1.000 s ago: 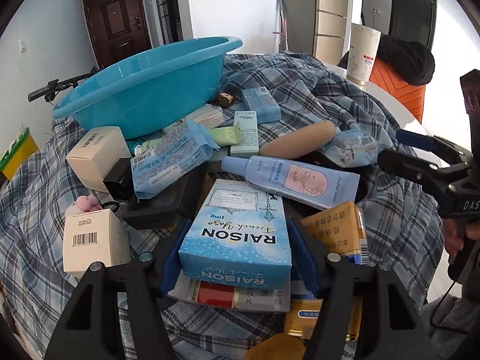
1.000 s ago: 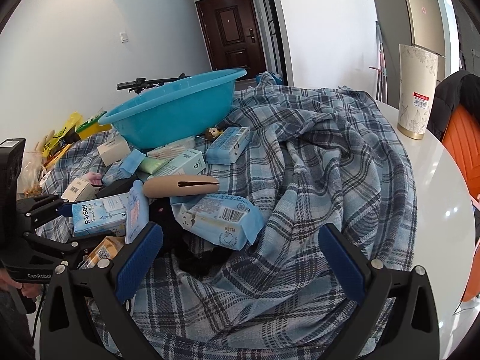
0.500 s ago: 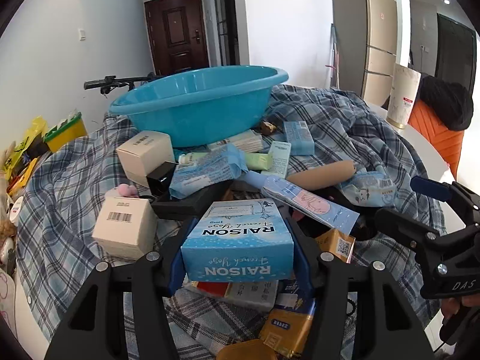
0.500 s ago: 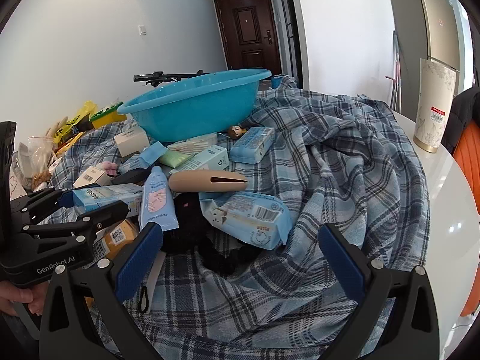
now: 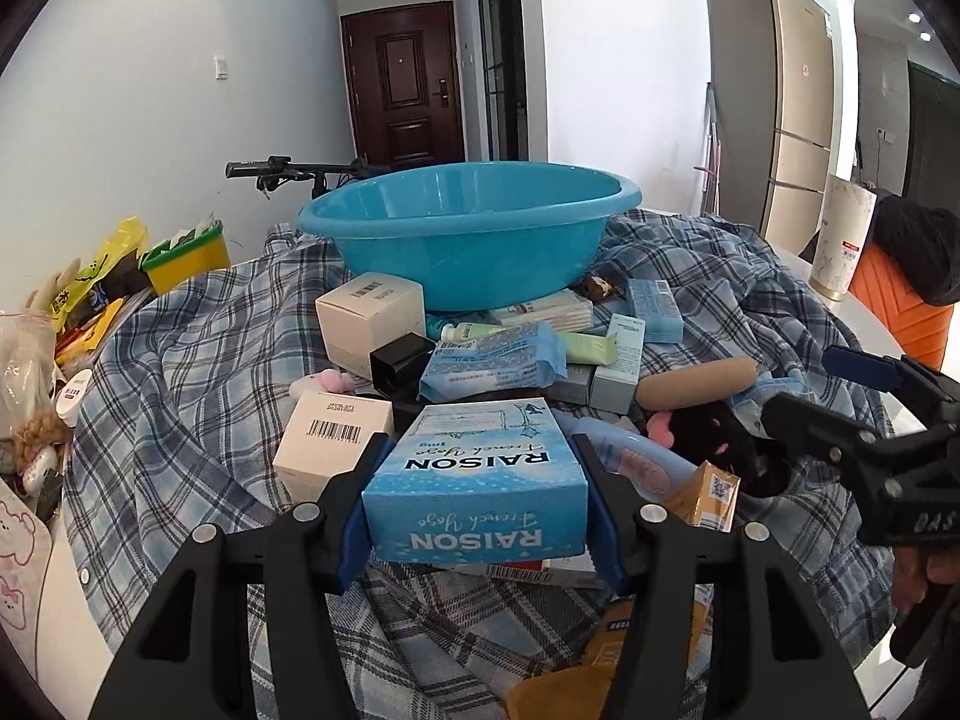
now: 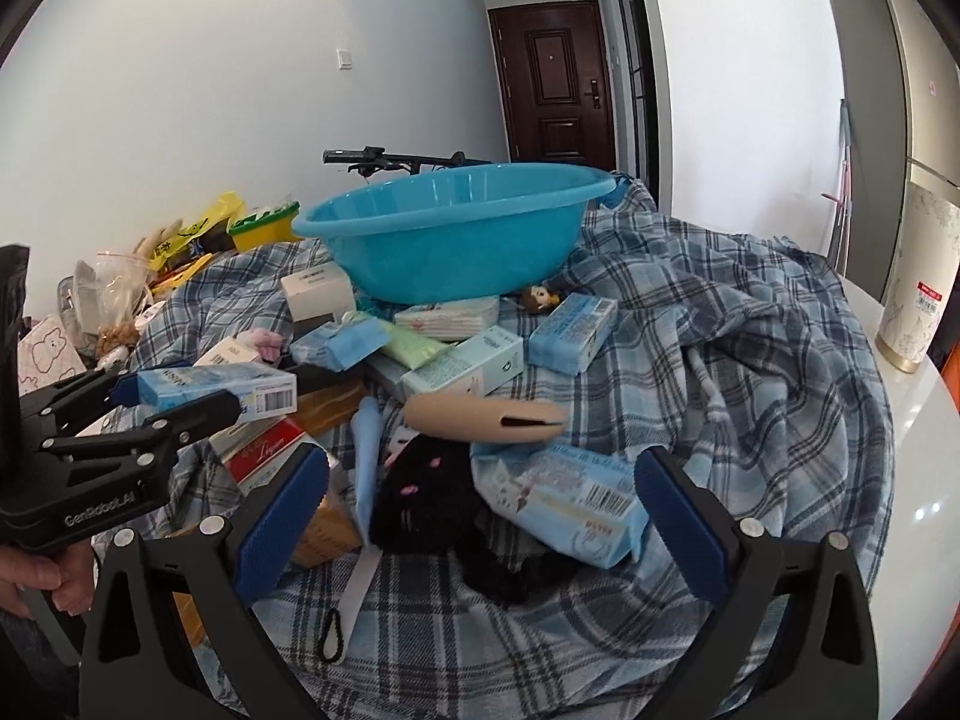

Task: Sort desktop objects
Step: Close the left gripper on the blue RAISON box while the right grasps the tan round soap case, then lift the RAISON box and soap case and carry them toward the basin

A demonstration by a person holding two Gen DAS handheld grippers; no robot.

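Your left tongs point(image 5: 477, 501) squeeze the blue box point(image 5: 480, 480) tight at the bottom middle of the left view, below the blue tub point(image 5: 474, 240). Your right tongs point(image 6: 480, 516) are wide open with nothing in them, over the black toy point(image 6: 432, 498) on the bench's checked cloth point(image 6: 750, 360).

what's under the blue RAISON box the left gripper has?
Under the blue RAISON cardboard box, clamped in the left hand-held gripper, a white barcoded pack edge and a red-and-white carton show. Anything beneath them is covered.
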